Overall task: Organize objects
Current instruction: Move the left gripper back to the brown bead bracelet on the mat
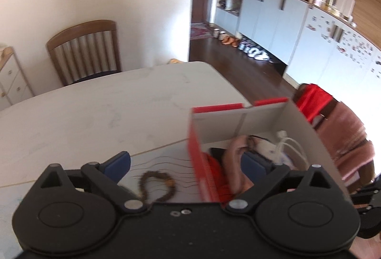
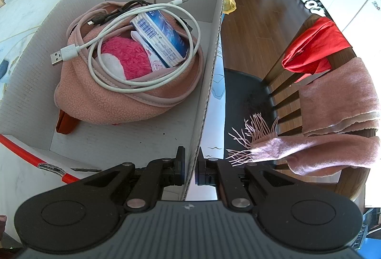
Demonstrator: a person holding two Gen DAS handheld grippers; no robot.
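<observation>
- The right claw (image 2: 190, 169) pinches the cardboard box (image 2: 209, 73) wall at the worktop (image 1: 107, 102) edge.
- The left claw (image 1: 190, 163) is spread wide, straddling the box's other wall, above a bead bracelet (image 1: 154, 185).

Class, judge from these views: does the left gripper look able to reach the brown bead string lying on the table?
Probably yes. The left gripper is open, and the bead string lies outside the box wall, uncovered.
</observation>
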